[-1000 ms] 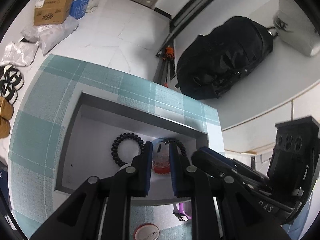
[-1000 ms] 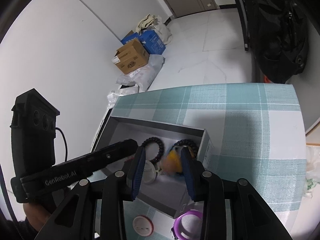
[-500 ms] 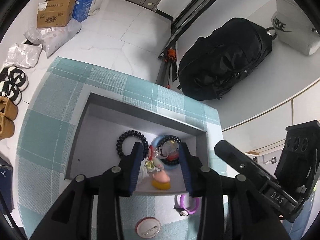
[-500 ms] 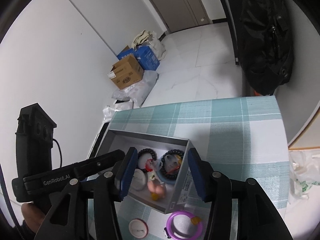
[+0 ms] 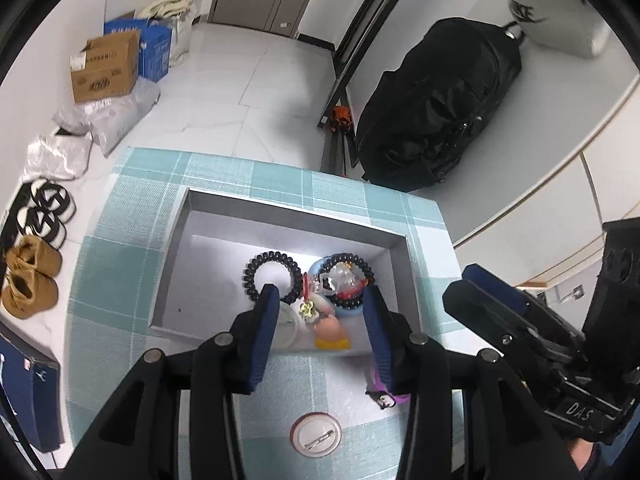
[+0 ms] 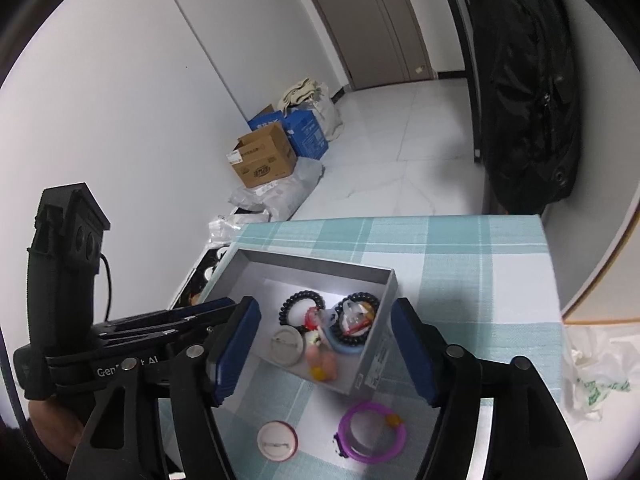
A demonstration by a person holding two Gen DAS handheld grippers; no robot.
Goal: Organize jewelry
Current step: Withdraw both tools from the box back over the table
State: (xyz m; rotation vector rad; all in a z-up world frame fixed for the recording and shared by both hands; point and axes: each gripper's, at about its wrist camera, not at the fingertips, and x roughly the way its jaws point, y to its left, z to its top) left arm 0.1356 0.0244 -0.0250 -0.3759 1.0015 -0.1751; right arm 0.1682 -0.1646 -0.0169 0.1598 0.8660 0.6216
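Both grippers have pulled up and back from the grey box [image 6: 382, 354], and each now hangs released, holding nothing: the left gripper [image 5: 318, 314] and the right gripper [image 6: 326, 330]. The charms they carried a second ago now lie inside beside the black coil hair tie [image 5: 272, 276]. Still out on the checked cloth [image 6: 460, 264]: a pin badge [image 6: 277, 440] and a purple bracelet [image 6: 372, 431], likely next.
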